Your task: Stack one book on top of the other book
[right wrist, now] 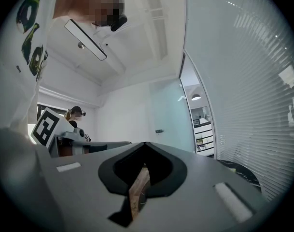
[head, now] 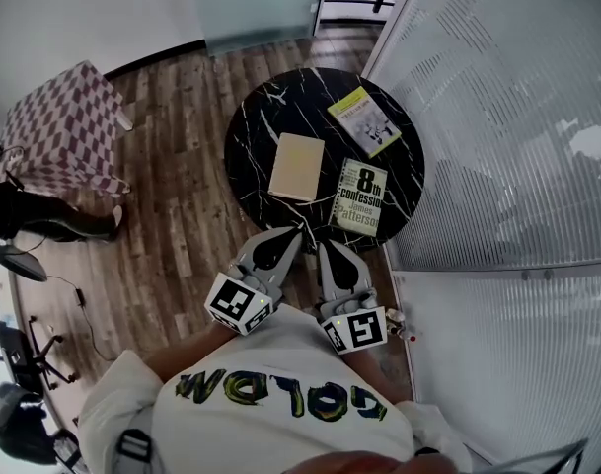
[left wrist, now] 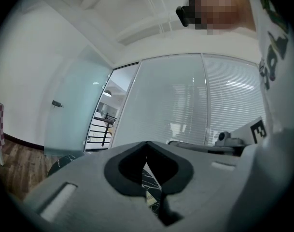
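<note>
Gripping nothing, the jaws of both the left gripper and the right gripper were pressed together, the pair poised side by side just short of the near rim of the round black marble table. No stacking had been done: a plain cream book, a dark paperback just beside it and a yellow-green book farther back all lay flat and separate, none overlapping. Lifting one and setting it on another remained. The dark paperback sat close to the table's near-right rim, where a ribbed glass wall crowded the table; wooden floor to the left offered freer room, toward a checked seat
</note>
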